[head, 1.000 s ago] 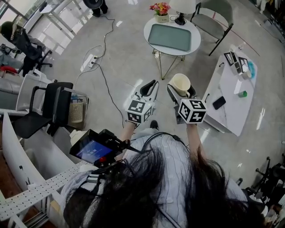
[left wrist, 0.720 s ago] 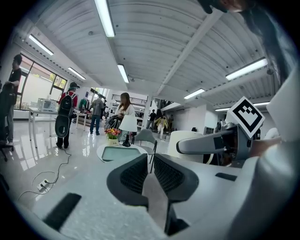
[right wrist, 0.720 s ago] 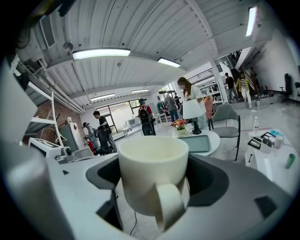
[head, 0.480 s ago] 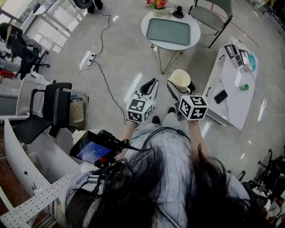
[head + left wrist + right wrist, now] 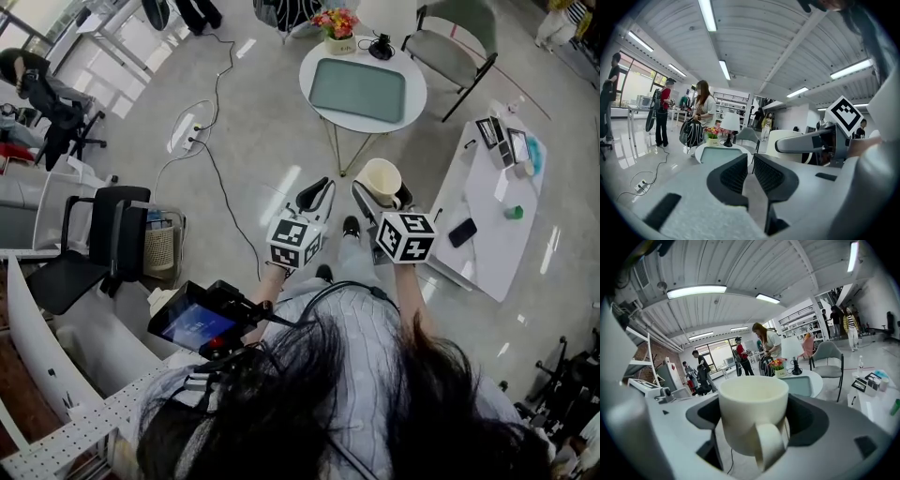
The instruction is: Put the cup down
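A cream cup (image 5: 380,179) (image 5: 752,413) sits upright between the jaws of my right gripper (image 5: 382,195) (image 5: 757,420), which is shut on it, handle toward the camera. I hold it in the air above the floor, short of the round white table (image 5: 410,73) (image 5: 816,378) that carries a green tray (image 5: 356,89) (image 5: 798,385). My left gripper (image 5: 313,196) (image 5: 749,176) hangs beside it on the left, jaws nearly together with nothing between them.
A flower pot (image 5: 338,22) and a lamp base (image 5: 381,44) stand on the round table. A grey chair (image 5: 452,44) is behind it. A long white table (image 5: 487,202) with a phone (image 5: 462,232) lies right. Cables and a power strip (image 5: 182,131) cross the floor. Several people stand far off.
Both grippers and the cup keep their pose in the head view while the room shifts slightly; the round table sits a little lower in view than half a second ago.
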`<action>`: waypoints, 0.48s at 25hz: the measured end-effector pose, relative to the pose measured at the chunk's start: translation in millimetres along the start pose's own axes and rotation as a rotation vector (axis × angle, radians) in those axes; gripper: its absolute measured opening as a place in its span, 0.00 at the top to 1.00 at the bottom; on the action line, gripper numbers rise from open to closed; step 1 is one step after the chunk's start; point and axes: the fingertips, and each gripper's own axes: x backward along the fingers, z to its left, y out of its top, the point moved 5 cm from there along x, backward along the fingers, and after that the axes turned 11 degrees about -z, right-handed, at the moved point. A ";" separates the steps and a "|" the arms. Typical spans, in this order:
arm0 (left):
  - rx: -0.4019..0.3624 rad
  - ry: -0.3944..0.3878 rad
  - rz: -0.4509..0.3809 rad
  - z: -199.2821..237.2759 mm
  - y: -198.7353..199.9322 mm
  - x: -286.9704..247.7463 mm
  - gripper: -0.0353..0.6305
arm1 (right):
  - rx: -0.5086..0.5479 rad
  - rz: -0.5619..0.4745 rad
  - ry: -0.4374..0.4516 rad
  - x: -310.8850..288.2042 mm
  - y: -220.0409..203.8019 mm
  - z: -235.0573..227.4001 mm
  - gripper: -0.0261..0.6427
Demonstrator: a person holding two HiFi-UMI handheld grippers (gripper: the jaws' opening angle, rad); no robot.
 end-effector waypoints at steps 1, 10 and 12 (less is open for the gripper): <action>0.000 0.007 0.001 5.5 1.3 -10.9 0.87 | -0.001 0.003 0.005 -10.7 3.8 -7.0 0.37; 0.003 0.052 -0.016 31.0 20.2 -78.4 0.87 | 0.010 0.021 0.048 -69.6 34.2 -47.9 0.37; 0.005 0.064 -0.019 36.3 24.4 -93.5 0.87 | 0.014 0.024 0.061 -83.5 41.6 -57.6 0.37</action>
